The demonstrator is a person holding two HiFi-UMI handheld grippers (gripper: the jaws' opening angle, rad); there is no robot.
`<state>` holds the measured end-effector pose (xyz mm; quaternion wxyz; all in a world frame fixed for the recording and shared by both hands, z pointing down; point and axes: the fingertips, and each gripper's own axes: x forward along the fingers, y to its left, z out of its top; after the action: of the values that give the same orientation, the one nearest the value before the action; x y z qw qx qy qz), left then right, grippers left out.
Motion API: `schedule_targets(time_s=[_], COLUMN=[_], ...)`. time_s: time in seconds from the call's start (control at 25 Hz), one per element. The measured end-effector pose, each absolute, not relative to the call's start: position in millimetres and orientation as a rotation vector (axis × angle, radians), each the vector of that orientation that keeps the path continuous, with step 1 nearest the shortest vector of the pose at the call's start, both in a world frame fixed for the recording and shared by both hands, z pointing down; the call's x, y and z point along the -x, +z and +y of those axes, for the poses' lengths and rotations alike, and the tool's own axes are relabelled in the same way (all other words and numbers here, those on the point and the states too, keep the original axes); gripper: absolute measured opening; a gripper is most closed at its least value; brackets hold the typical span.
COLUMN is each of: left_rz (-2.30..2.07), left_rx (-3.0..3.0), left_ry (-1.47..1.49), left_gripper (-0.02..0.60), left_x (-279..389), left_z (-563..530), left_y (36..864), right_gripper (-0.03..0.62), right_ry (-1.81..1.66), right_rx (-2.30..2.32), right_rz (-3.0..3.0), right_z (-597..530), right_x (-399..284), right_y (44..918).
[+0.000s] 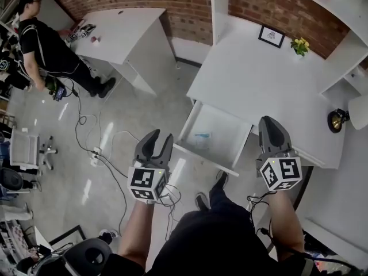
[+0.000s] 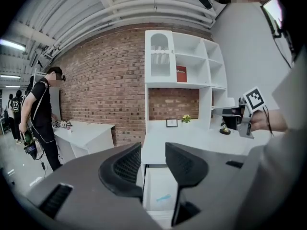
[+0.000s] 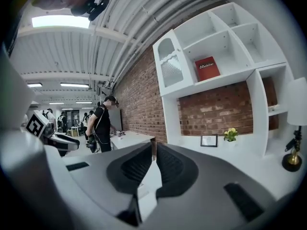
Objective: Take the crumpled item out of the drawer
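Closest to the head camera are the wearer's dark-clothed torso and two forearms, each ending in a hand-held gripper with a marker cube. From my remote seat, I see the left hand-held gripper (image 1: 161, 135) hanging over the grey floor just off the front left corner of the open drawer (image 1: 224, 130). Its own camera shows its jaws standing well apart with nothing between them and touching nothing. Through the gap I look down into the drawer (image 2: 156, 186). The right hand-held gripper (image 1: 269, 121) hangs at the drawer's right side, over the front edge of the white surface (image 1: 259, 73). In its own view (image 3: 154, 146) the jaws are drawn together, the tips all but meeting, and they hold nothing. The drawer is pulled out from under the surface towards the wearer. The crumpled item (image 1: 202, 138) lies on the drawer's white bottom, roughly midway between its side walls, well apart from both tools. It is pale, bluish and partly see-through. From above it is too small for me to tell which way it points. In the left gripper view, a light-blue streak of it (image 2: 163, 197) slants from lower left to upper right, which suggests its long axis runs diagonally across the drawer. At the back of the surface stand a small framed picture (image 1: 271, 36) and yellow flowers (image 1: 299, 45).
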<state>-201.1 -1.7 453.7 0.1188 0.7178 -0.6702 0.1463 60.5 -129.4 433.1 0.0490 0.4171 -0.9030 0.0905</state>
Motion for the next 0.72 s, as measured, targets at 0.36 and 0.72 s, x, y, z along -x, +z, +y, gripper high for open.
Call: schedule_targets(time_s=[0.36, 0.72], left_rz=[-1.905, -1.773], left_rx=[-2.038, -2.086], left_ry=[0.581, 0.751], left_gripper=[0.153, 0.153], left_x=[198.8, 188.4], left_z=[-50.1, -80.3], left_y=[482.0, 519.0], right_gripper=[0.026, 0.026], right_ry=[0.377, 0.446], right_rx=[-1.188, -1.267], right_rz=[-2.749, -2.699], right_z=[-174.4, -181.6], right_x=[-55.2, -82.0], right_y=[460.2, 479.8])
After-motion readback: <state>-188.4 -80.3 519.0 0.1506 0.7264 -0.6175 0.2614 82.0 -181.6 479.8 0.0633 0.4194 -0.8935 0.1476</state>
